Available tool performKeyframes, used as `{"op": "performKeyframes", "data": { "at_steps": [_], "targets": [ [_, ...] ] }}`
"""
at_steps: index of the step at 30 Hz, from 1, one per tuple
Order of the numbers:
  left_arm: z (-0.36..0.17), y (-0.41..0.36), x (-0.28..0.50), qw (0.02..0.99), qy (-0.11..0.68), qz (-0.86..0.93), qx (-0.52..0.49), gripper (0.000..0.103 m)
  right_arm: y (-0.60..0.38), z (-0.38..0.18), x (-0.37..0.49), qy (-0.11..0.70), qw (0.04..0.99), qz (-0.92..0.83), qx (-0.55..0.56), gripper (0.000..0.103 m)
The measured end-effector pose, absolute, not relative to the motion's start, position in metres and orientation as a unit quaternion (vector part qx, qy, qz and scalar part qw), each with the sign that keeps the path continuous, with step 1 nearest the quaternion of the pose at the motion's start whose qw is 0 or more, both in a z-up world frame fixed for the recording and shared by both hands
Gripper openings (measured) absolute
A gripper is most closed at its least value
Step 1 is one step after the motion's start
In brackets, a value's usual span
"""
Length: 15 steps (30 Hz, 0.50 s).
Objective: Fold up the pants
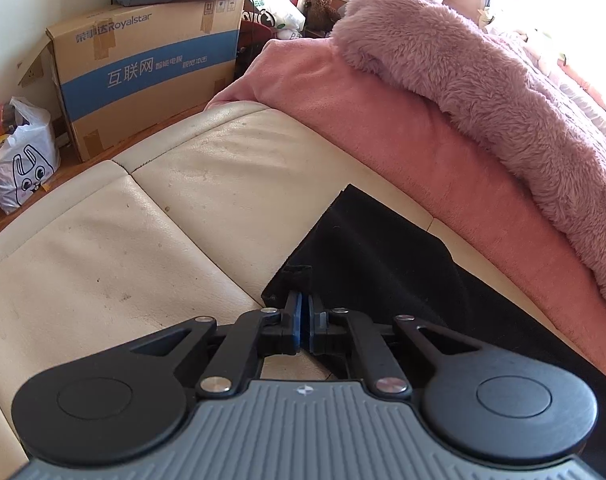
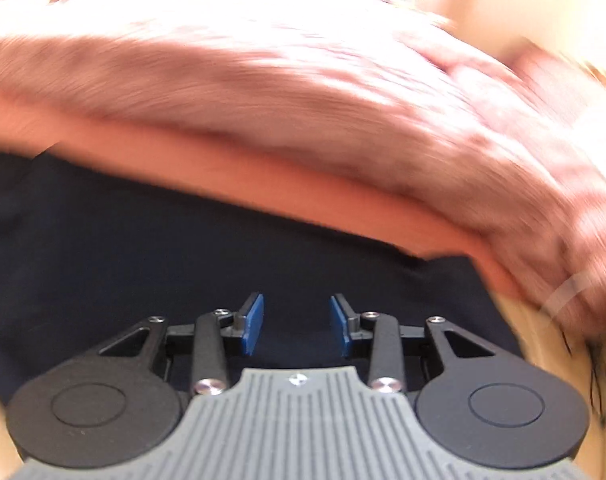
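Only left tongs [image 1: 305,320] pinch pants [image 1: 367,248]; right tongs [image 2: 297,322] gape empty.

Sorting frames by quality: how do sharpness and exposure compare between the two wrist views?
Left wrist view: sharp, the box lettering readable on the cardboard box, fisheye bending the sofa, upper right corner washed out. Right wrist view: heavy motion smear across the pink blanket, top blown white; the black pants show no detail.

We read "Royalstar" w/ Chinese chars on the cardboard box [image 1: 143,76], top left corner; its blue band says "互联网". Rest too small/blurred.
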<state>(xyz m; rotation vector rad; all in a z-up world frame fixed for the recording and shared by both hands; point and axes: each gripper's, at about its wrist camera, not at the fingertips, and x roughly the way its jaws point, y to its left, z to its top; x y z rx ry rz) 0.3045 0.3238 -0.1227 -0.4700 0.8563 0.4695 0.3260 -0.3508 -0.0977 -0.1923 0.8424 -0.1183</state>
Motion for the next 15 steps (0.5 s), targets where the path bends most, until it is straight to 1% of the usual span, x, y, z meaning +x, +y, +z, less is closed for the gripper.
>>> {"op": "performKeyframes", "data": {
  "at_steps": [4, 7, 10, 15],
  "targets": [
    [-0.123, 0.320, 0.306, 0.859, 0.408, 0.227, -0.211, 0.006, -0.438, -0.084, 0.346, 0.397, 0.913, -0.094, 0.006, 0.034],
    [-0.124, 0.315, 0.307, 0.859, 0.408, 0.236, -0.197, 0.006, -0.481, -0.086, 0.364, 0.397, 0.912, -0.094, 0.036, 0.036],
    [-0.124, 0.309, 0.310, 0.859, 0.410, 0.247, -0.182, 0.006, -0.506, -0.098, 0.379, 0.404, 0.909, -0.083, 0.059, 0.040],
    [-0.123, 0.303, 0.316, 0.853, 0.416, 0.265, -0.172, 0.006, -0.522, -0.135, 0.389, 0.449, 0.886, -0.066, 0.088, 0.043]
  ]
}}
